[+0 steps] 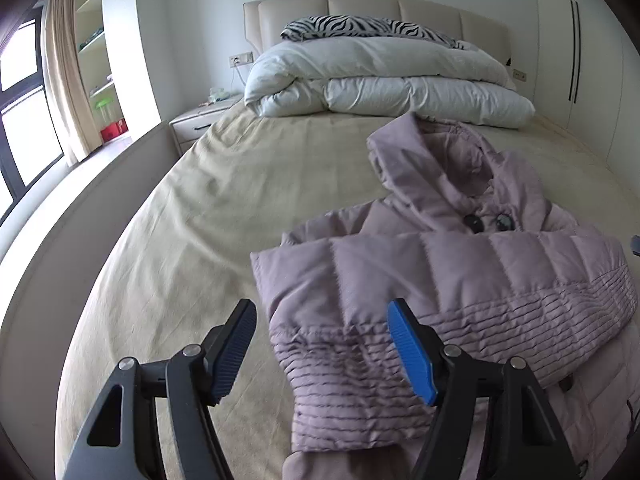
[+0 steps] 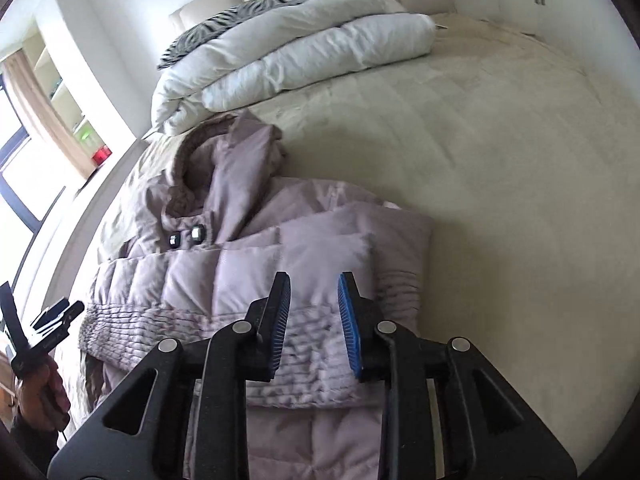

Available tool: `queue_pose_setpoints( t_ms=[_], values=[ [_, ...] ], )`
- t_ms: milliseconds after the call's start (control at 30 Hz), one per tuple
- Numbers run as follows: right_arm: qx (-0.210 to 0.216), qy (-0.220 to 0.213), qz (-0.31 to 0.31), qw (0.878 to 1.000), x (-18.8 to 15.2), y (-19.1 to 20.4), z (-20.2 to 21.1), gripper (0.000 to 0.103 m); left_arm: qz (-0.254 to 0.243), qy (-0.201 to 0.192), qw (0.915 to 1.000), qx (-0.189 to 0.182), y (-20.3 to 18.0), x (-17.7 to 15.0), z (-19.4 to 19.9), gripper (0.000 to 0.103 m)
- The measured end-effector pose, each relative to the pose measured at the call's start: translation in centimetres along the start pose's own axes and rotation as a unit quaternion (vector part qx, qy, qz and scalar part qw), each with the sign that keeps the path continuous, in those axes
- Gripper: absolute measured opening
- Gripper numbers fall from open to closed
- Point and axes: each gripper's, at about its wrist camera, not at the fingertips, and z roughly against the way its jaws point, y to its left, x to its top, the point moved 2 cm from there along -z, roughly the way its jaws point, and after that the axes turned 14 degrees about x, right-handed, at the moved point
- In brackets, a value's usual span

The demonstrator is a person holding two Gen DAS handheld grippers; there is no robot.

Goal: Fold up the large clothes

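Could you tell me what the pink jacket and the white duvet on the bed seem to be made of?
Jacket: probably a matte woven synthetic shell with padding, judging by its puffy quilted panels and stitched cuffs. Duvet: likely cotton-like fabric over soft filling; it looks thick, billowy and finely creased.

The puffer jacket (image 1: 460, 280) runs off the frame at 4 o'clock in the left wrist view, hem unseen. In the right wrist view its lower part hides behind the right gripper (image 2: 314, 324), and the cuff (image 2: 308, 360) there is blurry.
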Motion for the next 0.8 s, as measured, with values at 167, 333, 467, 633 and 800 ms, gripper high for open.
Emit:
queue_pose_setpoints(
  t_ms=[167,333,467,633,800],
  values=[
    [0.005,0.052,0.057,0.997,-0.5,4.1,-6.3,0.024,-0.074,-0.005,0.9969,0.024,-4.5,0.8,-2.3,0.077],
    [0.012,0.051,0.084,0.995,-2.4,3.3,-9.3,0.024,-0.058,0.042,0.9974,-0.007,-4.3,-1.9,-5.6,0.080],
    [0.047,0.048,0.092,0.993,-0.4,3.5,-7.2,0.027,-0.045,0.024,0.9985,-0.021,-2.5,0.2,-3.5,0.080],
    [0.152,-0.001,0.024,0.988,6.4,1.6,-7.0,0.103,0.027,0.036,0.9935,-0.105,-0.6,6.6,-6.3,0.102],
    [0.173,0.067,-0.028,0.982,12.7,-0.4,-13.8,0.103,0.062,0.085,0.9843,-0.142,-1.7,13.1,-13.0,0.102]
  ],
)
